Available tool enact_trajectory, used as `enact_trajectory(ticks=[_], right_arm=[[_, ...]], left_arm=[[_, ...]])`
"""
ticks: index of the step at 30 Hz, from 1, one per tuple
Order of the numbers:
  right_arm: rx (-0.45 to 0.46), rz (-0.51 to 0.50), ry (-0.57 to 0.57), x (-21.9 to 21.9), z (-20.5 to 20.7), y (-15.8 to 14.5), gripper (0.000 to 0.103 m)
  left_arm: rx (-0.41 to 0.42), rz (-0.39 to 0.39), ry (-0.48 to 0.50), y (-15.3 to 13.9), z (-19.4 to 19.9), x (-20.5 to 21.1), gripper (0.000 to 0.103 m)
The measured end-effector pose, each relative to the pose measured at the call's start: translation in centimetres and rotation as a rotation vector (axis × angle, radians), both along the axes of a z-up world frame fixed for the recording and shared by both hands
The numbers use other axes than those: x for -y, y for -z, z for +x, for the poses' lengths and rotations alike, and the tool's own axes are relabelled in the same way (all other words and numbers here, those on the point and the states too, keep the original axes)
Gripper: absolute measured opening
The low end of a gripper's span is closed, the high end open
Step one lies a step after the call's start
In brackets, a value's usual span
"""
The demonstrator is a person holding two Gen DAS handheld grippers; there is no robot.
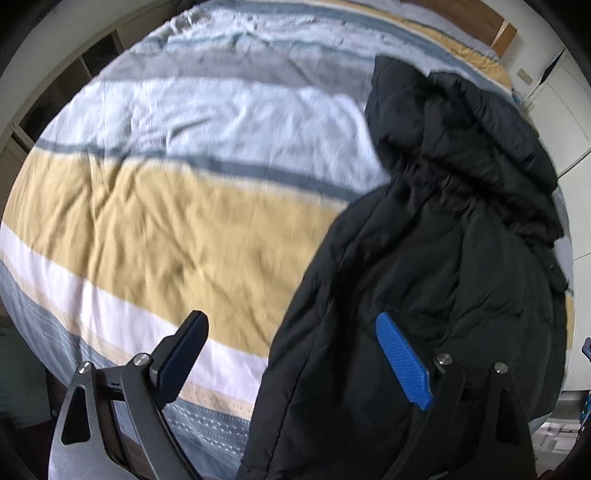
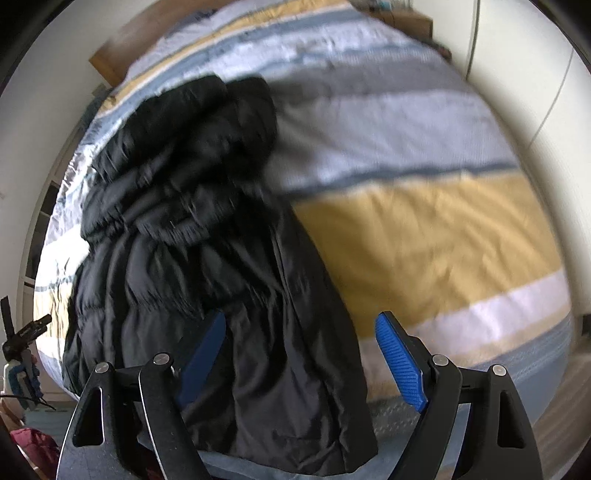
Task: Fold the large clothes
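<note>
A large black puffer jacket (image 1: 424,240) lies lengthwise on a striped bed cover (image 1: 166,221), with its hood (image 1: 461,129) toward the far end. My left gripper (image 1: 291,317) hovers open over the jacket's left edge; its blue-padded right finger (image 1: 402,358) is above the jacket, the other above the cover. In the right wrist view the jacket (image 2: 184,221) fills the left half, its hem draped over the bed's near edge. My right gripper (image 2: 301,315) stands open above the jacket's right edge, nothing pinched between its pads.
The bed cover (image 2: 424,240) has yellow, white, grey and blue stripes. A wooden headboard (image 1: 461,14) stands at the far end. White cupboard doors (image 1: 569,110) flank one side, open shelving (image 1: 55,92) the other. A dark red item (image 2: 33,446) lies on the floor.
</note>
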State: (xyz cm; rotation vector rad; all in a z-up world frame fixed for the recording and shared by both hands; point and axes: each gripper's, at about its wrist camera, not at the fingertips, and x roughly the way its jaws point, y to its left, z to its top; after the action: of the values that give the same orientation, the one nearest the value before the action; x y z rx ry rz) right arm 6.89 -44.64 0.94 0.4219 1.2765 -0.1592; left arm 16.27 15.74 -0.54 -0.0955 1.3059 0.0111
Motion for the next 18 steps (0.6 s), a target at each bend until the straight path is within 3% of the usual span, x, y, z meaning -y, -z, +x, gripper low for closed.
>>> enact_trajectory(ticks=[9,15,18], right_arm=[[-0.12,0.066,-0.037,-1.0,-1.8,8.1,0.083],[-0.143,0.153,-0.038,-1.3,-3.2,9.7,0.083],[-0.164,0.179,-0.058,-1.4,-3.8,10.2,0.083]], left_arm=[[-0.08,-0.07,-0.018,6.8,-2.6,0.0,0.093],[-0.139,-0.203,-0.086,9.2,-4.9,-0.9,0.093],[-0.156,-0.214,-0.067,9.3,-5.4,-0.7,0.092]])
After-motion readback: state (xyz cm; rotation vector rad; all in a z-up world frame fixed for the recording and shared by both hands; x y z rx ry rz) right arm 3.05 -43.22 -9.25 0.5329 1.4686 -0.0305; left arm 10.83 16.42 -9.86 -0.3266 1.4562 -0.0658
